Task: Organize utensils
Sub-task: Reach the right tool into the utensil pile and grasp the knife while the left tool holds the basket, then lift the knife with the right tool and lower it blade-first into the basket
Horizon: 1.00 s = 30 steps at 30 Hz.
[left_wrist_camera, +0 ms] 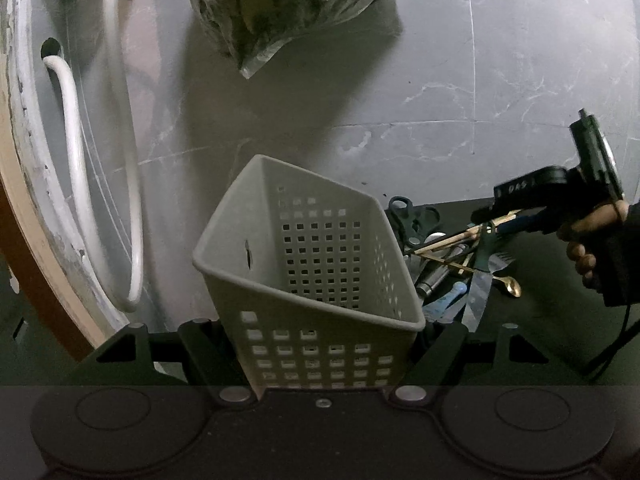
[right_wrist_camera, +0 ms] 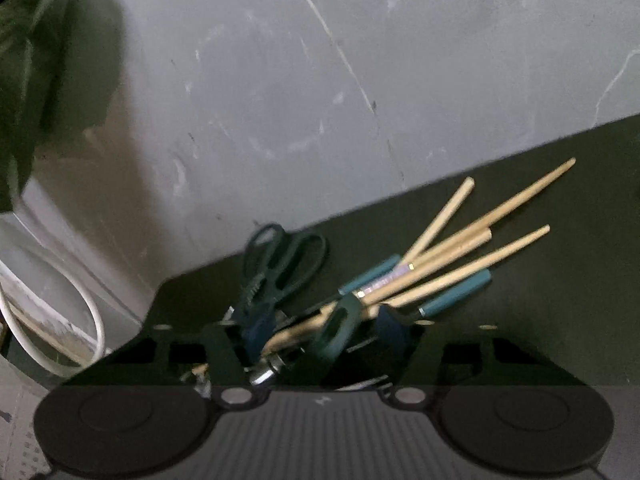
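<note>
two grippers work over a dark mat (right_wrist_camera: 520, 340) on a grey marbled surface (left_wrist_camera: 400, 80). the left gripper (left_wrist_camera: 324, 344) clamps its jaws on the lower end of a pale perforated basket (left_wrist_camera: 312, 264), which tilts with its open mouth facing up and away. just right of the basket lies a heap of utensils: scissors (right_wrist_camera: 280, 264), wooden chopsticks (right_wrist_camera: 460, 256), teal-handled pieces, a gold spoon (left_wrist_camera: 510, 286). the right gripper (right_wrist_camera: 320, 344) reaches into that heap, jaws half spread around several handles; whether the pads press them i cannot tell
</note>
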{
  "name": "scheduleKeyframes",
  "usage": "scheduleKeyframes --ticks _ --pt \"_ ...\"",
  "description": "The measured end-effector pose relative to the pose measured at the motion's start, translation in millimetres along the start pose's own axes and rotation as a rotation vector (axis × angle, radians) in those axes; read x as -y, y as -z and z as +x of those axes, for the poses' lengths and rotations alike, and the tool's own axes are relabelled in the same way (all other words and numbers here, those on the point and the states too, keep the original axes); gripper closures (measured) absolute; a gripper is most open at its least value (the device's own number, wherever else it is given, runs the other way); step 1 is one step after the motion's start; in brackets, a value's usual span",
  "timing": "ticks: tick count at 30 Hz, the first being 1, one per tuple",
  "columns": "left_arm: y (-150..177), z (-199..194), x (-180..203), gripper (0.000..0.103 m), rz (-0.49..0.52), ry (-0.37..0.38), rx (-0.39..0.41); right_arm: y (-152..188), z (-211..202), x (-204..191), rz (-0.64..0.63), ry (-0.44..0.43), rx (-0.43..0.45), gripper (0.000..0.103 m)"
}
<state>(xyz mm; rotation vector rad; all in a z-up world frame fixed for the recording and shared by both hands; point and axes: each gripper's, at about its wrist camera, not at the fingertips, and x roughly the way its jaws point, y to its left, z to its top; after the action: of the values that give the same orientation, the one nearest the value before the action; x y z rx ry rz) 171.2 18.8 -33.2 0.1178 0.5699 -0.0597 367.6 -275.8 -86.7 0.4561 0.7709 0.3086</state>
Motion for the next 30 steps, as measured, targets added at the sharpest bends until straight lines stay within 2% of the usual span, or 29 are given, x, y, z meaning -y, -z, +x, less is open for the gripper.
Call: scheduleKeyframes --ticks 1,3,6,9,15,19,24,28,30 --pt "0.3 -0.3 -0.2 0.026 -0.003 0.004 -0.002 0.3 1.0 0.3 -0.005 0.010 0.000 0.061" --pt "0.2 -0.7 -1.4 0.026 -0.006 0.007 -0.004 -0.3 2.4 1.5 0.005 0.009 -0.010 0.069" --pt "0.0 -0.6 -2.2 0.026 -0.013 0.009 -0.007 -0.2 3.6 1.1 0.005 0.013 -0.019 0.069" --pt "-0.6 -0.9 -2.4 0.026 -0.016 0.010 -0.009 -1.7 10.8 1.8 0.016 0.041 -0.069 0.068" --pt "-1.0 -1.3 -2.5 0.026 -0.023 0.007 -0.012 1.2 10.8 7.0 0.074 0.032 -0.058 0.080" --pt "-1.0 -0.2 -2.4 0.026 -0.022 0.010 -0.010 1.9 0.0 10.1 0.137 -0.011 -0.016 0.088" --pt "-0.2 0.9 -3.4 0.026 -0.018 0.016 -0.006 2.2 -20.3 7.2 0.206 -0.068 0.048 0.091" --pt "0.5 1.1 -4.6 0.026 -0.014 0.023 -0.003 1.1 -54.2 -6.8 0.225 -0.092 0.142 0.091" --pt "0.8 1.1 -4.9 0.026 -0.011 0.028 -0.002 -4.3 -79.5 -19.0 0.215 -0.134 0.204 0.091"
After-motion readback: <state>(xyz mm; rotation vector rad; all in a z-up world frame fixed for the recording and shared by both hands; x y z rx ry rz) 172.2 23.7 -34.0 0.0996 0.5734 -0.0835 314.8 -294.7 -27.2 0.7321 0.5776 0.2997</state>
